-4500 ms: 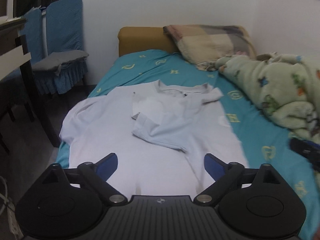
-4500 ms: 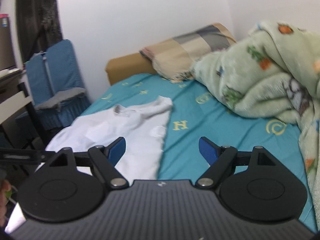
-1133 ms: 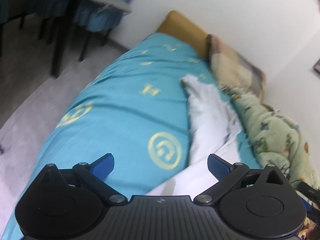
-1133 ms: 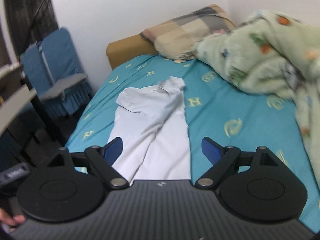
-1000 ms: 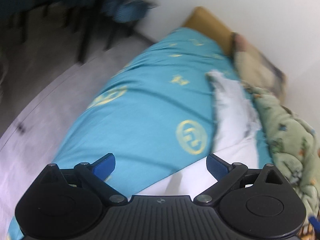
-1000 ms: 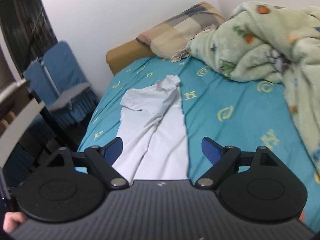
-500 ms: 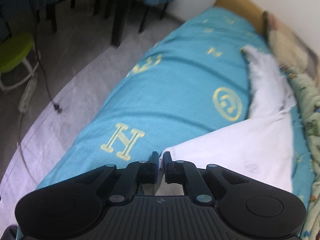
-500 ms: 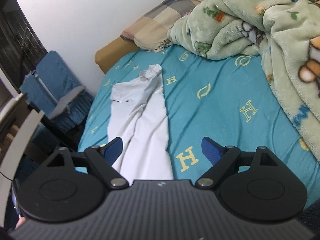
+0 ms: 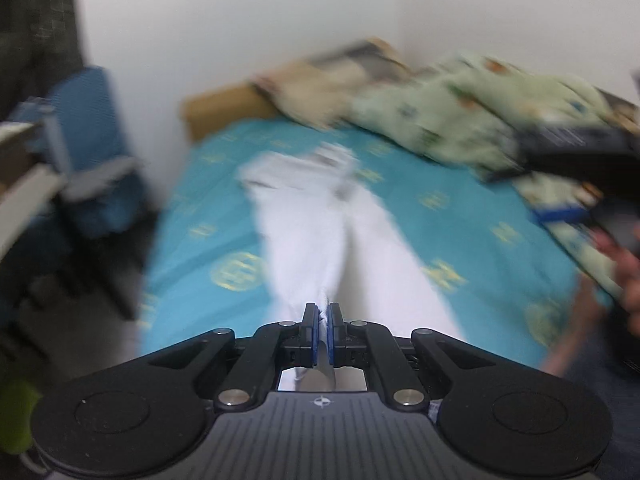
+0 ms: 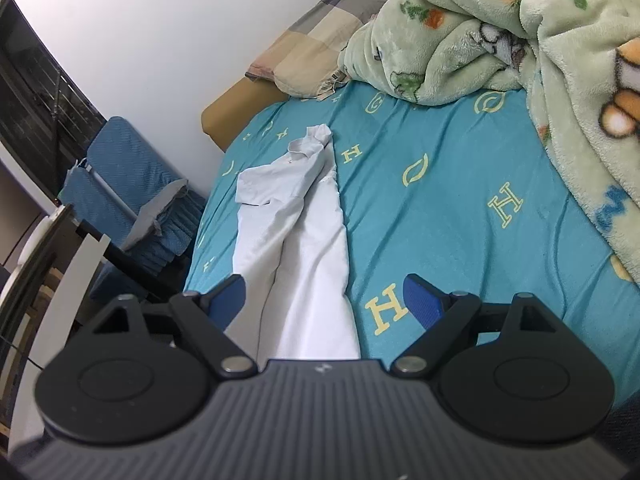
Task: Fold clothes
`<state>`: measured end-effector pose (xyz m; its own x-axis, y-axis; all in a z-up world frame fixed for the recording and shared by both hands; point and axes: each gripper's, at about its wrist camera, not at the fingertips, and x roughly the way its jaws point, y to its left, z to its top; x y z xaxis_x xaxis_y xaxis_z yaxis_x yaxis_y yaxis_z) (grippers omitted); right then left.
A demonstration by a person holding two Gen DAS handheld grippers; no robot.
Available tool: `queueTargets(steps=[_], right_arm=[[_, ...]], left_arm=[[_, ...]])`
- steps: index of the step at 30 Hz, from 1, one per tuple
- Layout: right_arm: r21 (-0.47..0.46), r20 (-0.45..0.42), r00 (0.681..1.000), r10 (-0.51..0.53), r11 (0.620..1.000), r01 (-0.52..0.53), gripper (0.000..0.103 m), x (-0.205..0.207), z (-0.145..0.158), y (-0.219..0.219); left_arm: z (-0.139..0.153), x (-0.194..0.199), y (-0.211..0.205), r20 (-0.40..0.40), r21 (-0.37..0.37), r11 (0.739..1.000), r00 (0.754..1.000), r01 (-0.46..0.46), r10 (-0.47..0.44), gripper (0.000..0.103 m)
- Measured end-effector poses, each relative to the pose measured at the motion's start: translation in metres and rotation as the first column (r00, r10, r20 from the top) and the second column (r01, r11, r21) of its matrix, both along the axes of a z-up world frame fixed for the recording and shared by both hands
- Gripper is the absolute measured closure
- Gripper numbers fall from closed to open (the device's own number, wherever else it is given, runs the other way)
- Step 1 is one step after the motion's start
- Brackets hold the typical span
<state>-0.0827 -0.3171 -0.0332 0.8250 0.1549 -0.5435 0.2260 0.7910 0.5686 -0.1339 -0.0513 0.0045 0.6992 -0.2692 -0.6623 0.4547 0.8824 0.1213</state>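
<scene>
A white collared shirt lies as a long narrow strip on the teal bed sheet, collar toward the headboard. In the blurred left wrist view the same shirt stretches away from my left gripper, which is shut on the shirt's near hem, lifted off the sheet. My right gripper hovers open above the shirt's lower part, its blue pads on either side of the cloth, holding nothing. The right gripper's dark body and a hand show at the right edge of the left wrist view.
A green patterned blanket is heaped on the bed's right side, with a checked pillow by the tan headboard. Blue padded chairs and a dark table edge stand left of the bed.
The left gripper, shut on the hem half a second ago, has swung round to face along the bed, pulling the shirt up. The right gripper has risen slightly and stays open.
</scene>
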Motion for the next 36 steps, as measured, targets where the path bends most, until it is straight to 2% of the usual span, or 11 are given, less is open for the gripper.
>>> queueTargets(steps=[3, 6, 8, 10, 17, 20, 22, 26, 28, 31, 36], right_arm=[[0.019, -0.023, 1.000, 0.015, 1.000, -0.015, 0.016, 0.000, -0.004, -0.002], [0.071, -0.075, 0.995, 0.062, 0.996, -0.057, 0.016, 0.004, -0.014, -0.003], [0.152, -0.122, 0.989, 0.085, 0.986, -0.065, 0.016, 0.008, -0.027, -0.005], [0.231, -0.165, 0.980, 0.108, 0.971, -0.068, 0.016, 0.012, -0.040, -0.007], [0.292, -0.326, 0.922, 0.207, 0.950, -0.110, 0.027, 0.027, -0.074, 0.024], [0.296, -0.397, 0.878, 0.267, 0.943, -0.153, 0.028, 0.034, -0.088, 0.043], [0.285, -0.438, 0.853, 0.282, 0.944, -0.166, 0.041, 0.036, -0.096, 0.054], [0.242, -0.456, 0.853, 0.254, 0.958, -0.156, 0.044, 0.033, -0.096, 0.064], [0.235, -0.439, 0.867, 0.234, 0.962, -0.140, 0.044, 0.029, -0.092, 0.063], [0.232, -0.439, 0.874, 0.207, 0.966, -0.112, 0.044, 0.023, -0.088, 0.060], [0.242, -0.433, 0.878, 0.205, 0.965, -0.106, 0.044, 0.016, -0.087, 0.058]], left_arm=[[-0.017, 0.007, -0.012, -0.150, -0.066, 0.996, 0.987, 0.055, -0.064, 0.094], [-0.019, 0.019, 0.000, -0.252, -0.181, 0.982, 0.963, 0.045, -0.091, 0.077], [-0.028, 0.034, 0.015, -0.308, -0.219, 0.975, 0.950, -0.027, -0.043, 0.053], [-0.039, 0.050, 0.029, -0.366, -0.244, 0.964, 0.931, -0.110, 0.014, 0.047], [-0.077, 0.107, 0.082, -0.564, -0.285, 0.872, 0.805, -0.399, 0.184, 0.043], [-0.093, 0.132, 0.104, -0.644, -0.281, 0.810, 0.727, -0.515, 0.239, 0.051], [-0.101, 0.142, 0.113, -0.681, -0.274, 0.782, 0.688, -0.559, 0.253, 0.056], [-0.093, 0.126, 0.104, -0.666, -0.288, 0.829, 0.722, -0.479, 0.186, 0.090], [-0.088, 0.112, 0.099, -0.664, -0.295, 0.853, 0.734, -0.431, 0.141, 0.098], [-0.081, 0.087, 0.093, -0.677, -0.300, 0.880, 0.732, -0.369, 0.076, 0.099], [-0.077, 0.093, 0.108, -0.676, -0.349, 0.835, 0.731, -0.425, 0.089, 0.090]])
